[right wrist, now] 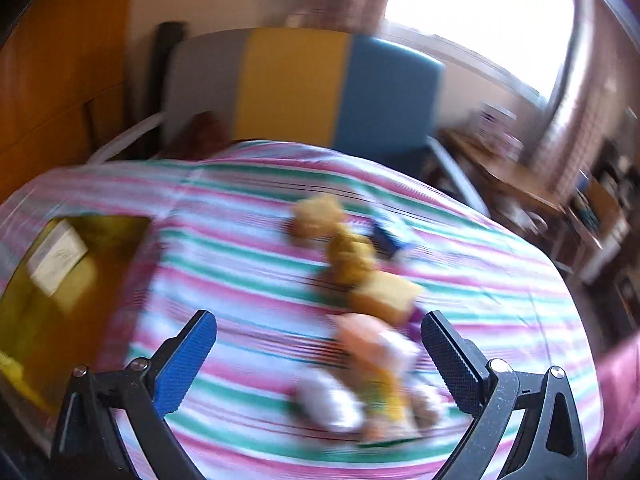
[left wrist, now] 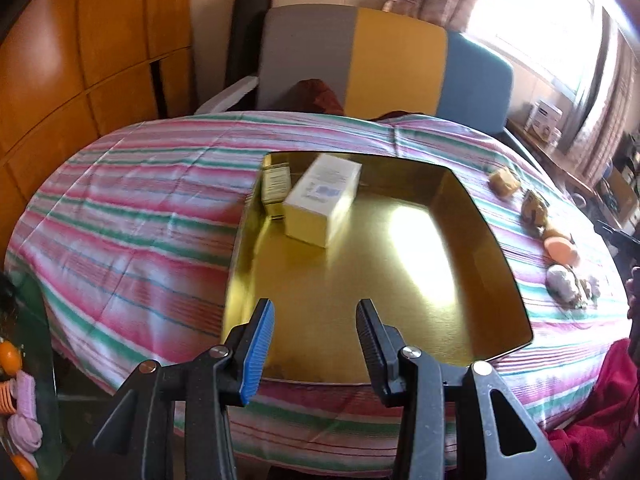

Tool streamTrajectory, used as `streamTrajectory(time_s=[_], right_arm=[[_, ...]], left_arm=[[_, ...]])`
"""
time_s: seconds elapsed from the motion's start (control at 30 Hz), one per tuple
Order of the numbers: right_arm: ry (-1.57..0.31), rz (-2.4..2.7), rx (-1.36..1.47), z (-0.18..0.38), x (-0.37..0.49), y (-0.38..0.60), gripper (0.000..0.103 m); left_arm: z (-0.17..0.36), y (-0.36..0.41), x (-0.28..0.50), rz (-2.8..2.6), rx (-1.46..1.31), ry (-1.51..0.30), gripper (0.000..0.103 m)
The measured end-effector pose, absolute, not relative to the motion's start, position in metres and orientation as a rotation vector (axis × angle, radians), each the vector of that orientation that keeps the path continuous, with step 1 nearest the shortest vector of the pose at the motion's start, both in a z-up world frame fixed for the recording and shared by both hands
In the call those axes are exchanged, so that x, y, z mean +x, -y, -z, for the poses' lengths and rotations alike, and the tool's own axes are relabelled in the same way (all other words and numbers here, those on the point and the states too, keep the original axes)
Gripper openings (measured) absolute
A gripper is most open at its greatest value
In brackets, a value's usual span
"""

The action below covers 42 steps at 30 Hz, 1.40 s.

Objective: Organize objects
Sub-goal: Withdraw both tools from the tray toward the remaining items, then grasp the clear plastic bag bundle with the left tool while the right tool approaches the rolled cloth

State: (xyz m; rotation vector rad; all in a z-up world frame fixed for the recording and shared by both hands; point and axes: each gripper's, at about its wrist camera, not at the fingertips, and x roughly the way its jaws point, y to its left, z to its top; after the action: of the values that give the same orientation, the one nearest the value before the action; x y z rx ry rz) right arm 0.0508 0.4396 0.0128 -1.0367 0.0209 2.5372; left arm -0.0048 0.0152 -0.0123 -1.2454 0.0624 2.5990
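Note:
A shiny gold tray (left wrist: 460, 292) lies on the striped tablecloth (left wrist: 132, 220). In its far left corner a white box (left wrist: 322, 198) leans beside a smaller gold box (left wrist: 275, 188). My left gripper (left wrist: 316, 340) hovers over the tray's near edge, jaws apart, nothing between them. A row of small toys and soft items (left wrist: 558, 248) lies to the right of the tray. In the blurred right wrist view, my right gripper (right wrist: 320, 360) stands wide open above those toys (right wrist: 360, 320), an orange and white one nearest; the tray (right wrist: 24, 320) shows at the left.
A grey, yellow and blue chair back (left wrist: 384, 64) stands behind the table. Wooden cabinets (left wrist: 80, 60) fill the left, and a cluttered side table (left wrist: 552, 128) sits under the bright window. A red sleeve (left wrist: 600, 420) shows at the lower right.

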Motion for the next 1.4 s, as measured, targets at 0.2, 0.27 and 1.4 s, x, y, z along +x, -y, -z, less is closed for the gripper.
streamTrajectory(time_s=[0.2,0.27,1.4], right_arm=[[-0.243,-2.364,-0.952,0.012,0.085,-0.522,0.103],[-0.381,-2.297,-0.949,0.022,0.097,-0.545,0.103],[-0.782,-2.329,-0.832,0.019,0.115,-0.581,0.103]], left_arm=[[0.001,-0.073,-0.001,-2.463,-1.172,-0.180,0.043],[-0.002,-0.102,0.003,-2.391,-1.143,-0.223,0.043],[0.104,-0.401,-0.021,-1.828,-1.444,-0.021,0.039]])
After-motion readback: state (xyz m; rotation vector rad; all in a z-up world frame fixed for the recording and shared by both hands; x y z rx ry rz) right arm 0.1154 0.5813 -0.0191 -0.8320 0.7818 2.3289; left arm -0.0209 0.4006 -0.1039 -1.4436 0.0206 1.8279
